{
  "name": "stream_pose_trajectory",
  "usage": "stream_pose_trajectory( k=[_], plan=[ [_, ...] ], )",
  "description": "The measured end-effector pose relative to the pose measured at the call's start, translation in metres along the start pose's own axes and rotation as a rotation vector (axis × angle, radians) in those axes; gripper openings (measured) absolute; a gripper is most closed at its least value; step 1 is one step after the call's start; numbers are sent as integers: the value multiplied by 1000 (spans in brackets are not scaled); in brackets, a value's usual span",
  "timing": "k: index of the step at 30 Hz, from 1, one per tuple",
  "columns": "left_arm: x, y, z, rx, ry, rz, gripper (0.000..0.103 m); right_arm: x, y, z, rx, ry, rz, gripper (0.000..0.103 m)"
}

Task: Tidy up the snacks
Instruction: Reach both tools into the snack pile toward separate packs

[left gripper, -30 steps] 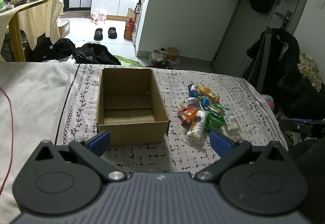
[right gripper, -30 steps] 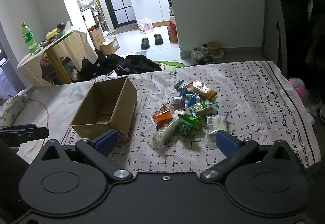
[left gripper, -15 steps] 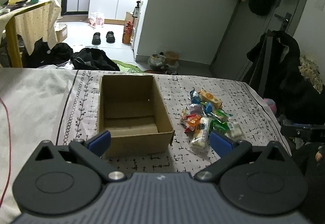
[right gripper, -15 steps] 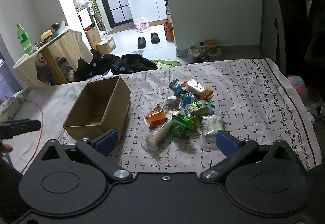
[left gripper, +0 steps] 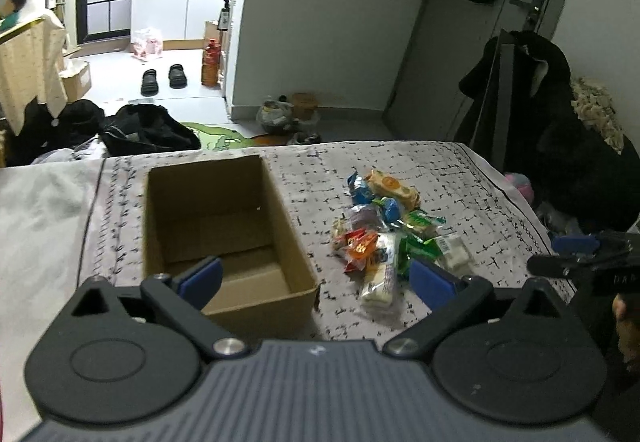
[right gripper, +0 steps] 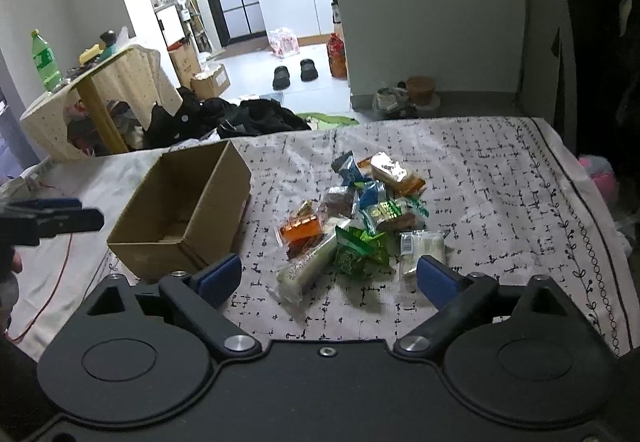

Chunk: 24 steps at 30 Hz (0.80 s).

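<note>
An open, empty cardboard box sits on a patterned cloth; it also shows in the right wrist view. To its right lies a pile of wrapped snacks, seen in the right wrist view too: a long white pack, green packs, an orange pack. My left gripper is open and empty, near the box's front right corner. My right gripper is open and empty, just short of the pile.
The cloth-covered surface ends at the right and far edges. Beyond it lie dark clothes on the floor, a draped side table with a green bottle, and hanging coats at the right.
Both grippers have moved forward, nearer the box and the snack pile. The left one has shifted right. Both stay open and empty.
</note>
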<state>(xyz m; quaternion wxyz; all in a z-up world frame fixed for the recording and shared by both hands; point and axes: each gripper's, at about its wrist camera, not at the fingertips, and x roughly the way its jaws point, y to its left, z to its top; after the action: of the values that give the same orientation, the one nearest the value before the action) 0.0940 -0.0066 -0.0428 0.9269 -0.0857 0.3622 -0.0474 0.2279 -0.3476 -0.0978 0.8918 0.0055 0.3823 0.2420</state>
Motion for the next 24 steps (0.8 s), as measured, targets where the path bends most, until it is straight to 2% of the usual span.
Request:
stream_pose_trajectory(
  k=[8, 15, 17, 24],
  plan=[
    [45, -9, 8, 32, 85, -14, 83, 24, -10, 3, 18, 17, -37, 89],
    [73, -27, 14, 85, 123, -48, 75, 42, -22, 4, 78, 18, -22, 87],
    [81, -34, 16, 104, 134, -70, 73, 48, -25, 3, 87, 25, -27, 82],
    [116, -51, 18, 152, 196, -122, 67, 68, -31, 2, 88, 64, -21, 76]
  ],
)
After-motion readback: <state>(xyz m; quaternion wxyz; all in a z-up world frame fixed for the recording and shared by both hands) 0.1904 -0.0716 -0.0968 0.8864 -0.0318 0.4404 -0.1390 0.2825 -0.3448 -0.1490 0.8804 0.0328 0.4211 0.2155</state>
